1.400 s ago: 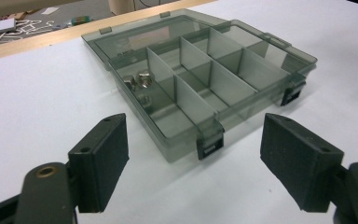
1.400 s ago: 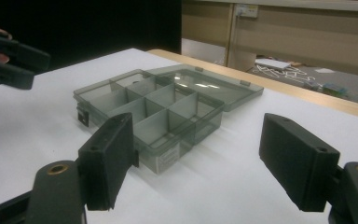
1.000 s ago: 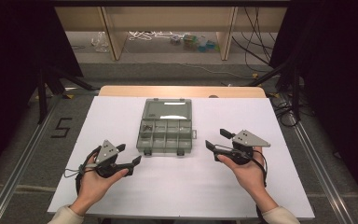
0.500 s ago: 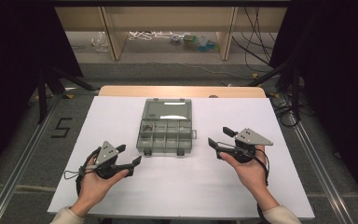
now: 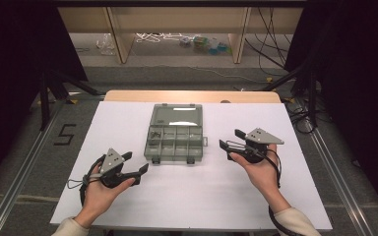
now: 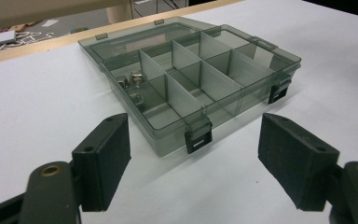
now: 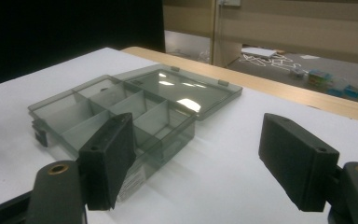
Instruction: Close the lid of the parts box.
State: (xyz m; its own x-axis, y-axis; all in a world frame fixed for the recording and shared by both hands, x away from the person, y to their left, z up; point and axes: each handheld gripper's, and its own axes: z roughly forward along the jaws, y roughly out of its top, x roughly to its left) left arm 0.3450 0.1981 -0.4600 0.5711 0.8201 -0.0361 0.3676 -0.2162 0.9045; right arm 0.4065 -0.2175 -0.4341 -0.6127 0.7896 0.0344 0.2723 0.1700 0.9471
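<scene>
Organizer box (image 5: 173, 133) lid open on white table (image 5: 128, 118), both grippers (image 5: 137, 166) (image 5: 230, 139) released, dark room.

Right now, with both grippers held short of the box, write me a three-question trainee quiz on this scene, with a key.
1. True or false: the box has its lid shut.
2. What lies in the box? A) coins B) metal nuts C) batteries
3. Fill in: the fingers of the left gripper and the right gripper are both ____ and hold nothing.

Key:
1. False. The lid is open and lies flat behind the compartments.
2. B. The nuts sit in a far corner compartment, as the left gripper view shows.
3. Open.
</scene>
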